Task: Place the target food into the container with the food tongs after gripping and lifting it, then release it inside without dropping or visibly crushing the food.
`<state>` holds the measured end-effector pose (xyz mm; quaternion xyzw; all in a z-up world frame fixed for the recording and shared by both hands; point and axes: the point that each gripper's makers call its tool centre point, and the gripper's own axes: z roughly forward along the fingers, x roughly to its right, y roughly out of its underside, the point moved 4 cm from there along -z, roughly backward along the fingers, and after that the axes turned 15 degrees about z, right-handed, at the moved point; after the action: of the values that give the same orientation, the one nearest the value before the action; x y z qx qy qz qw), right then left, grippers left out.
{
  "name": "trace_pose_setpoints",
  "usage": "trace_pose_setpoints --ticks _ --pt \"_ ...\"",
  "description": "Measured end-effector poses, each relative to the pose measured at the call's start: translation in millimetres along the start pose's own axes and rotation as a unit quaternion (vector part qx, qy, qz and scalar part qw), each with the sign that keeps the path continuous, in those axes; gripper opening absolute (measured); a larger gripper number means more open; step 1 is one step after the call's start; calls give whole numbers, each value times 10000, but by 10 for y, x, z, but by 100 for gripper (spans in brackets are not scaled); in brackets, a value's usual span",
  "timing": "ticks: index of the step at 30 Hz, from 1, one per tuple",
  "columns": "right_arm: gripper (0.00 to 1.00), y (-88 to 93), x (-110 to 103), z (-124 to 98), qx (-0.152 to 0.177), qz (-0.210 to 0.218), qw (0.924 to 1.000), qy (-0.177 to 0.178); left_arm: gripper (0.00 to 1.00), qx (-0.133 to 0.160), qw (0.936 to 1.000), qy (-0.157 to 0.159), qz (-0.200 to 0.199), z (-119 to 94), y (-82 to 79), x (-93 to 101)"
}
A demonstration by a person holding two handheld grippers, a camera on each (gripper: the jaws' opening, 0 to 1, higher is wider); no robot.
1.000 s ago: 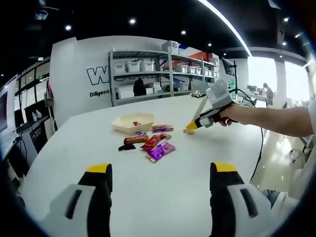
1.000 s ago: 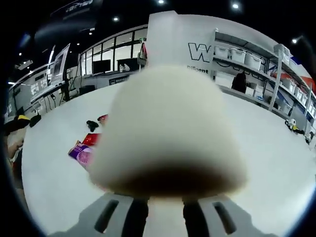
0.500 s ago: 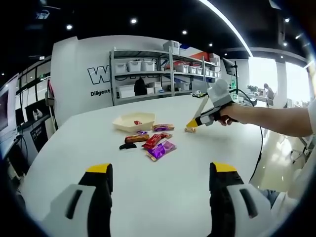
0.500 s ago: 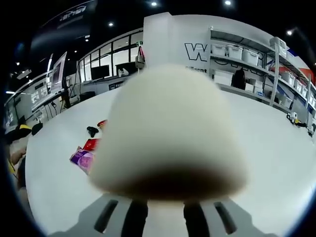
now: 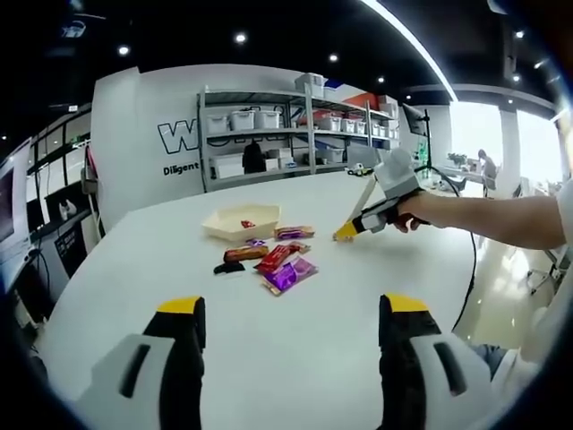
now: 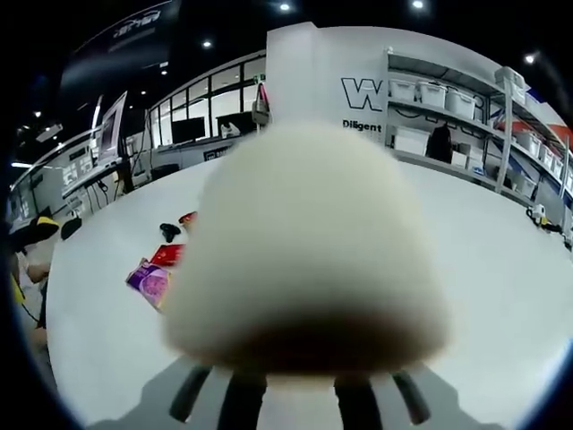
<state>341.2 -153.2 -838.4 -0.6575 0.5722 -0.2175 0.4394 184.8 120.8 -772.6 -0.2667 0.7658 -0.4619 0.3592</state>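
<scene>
Left gripper view, scanning left to right: my left gripper point(image 5: 284, 345) idles wide open and empty over the desk point(image 5: 269, 358), the tray point(image 5: 242, 220) awaits beyond the wrapped snacks point(image 5: 285, 265), and my right gripper point(image 5: 347, 230) clamps the pale bun point(image 6: 304, 237), lifted, delivery and release pending.

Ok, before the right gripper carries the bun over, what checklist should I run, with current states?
1. Bun held: ok, it sits at the right gripper's jaws in the right gripper view.
2. Bun uncrushed: ok as far as it shows, rounded outline; the grip faces are hidden.
3. Right gripper off the table: cannot tell, its tip is near the surface in the left gripper view.
4. Tray has room: ok, one small red item inside.
5. Path to the tray: not ok at table height; wrapped snacks lie between, so lift first.
6. Left gripper out of the way: ok, open, near the table edge.
</scene>
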Motion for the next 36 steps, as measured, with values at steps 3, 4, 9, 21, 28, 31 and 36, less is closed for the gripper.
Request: trace_pose_setpoints --ticks 3,4,9,21,28,31,36 --pt "21 -14 7 3 35 -13 10000 -31 78 -33 10000 -6 4 1 7 0" --pt "20 -15 10 3 32 -19 10000 -37 78 -31 10000 -10 1 1 7 -1" --pt "16 -25 53 -5 52 63 10000 44 78 -54 10000 -16 -17 11 11 16" --pt "14 -103 123 -101 227 1224 9919 -253 78 -48 9999 -81 -64 -25 25 -21" --pt "14 -173 115 -147 299 1624 9853 -437 77 -28 9999 -69 -88 -20 33 -14" --pt "14 -213 111 -157 310 1604 9856 -443 77 -23 9999 -69 -122 -19 49 -14" --pt "14 -306 96 -144 332 1724 9832 -491 77 -14 9998 -73 -169 -22 76 -25"
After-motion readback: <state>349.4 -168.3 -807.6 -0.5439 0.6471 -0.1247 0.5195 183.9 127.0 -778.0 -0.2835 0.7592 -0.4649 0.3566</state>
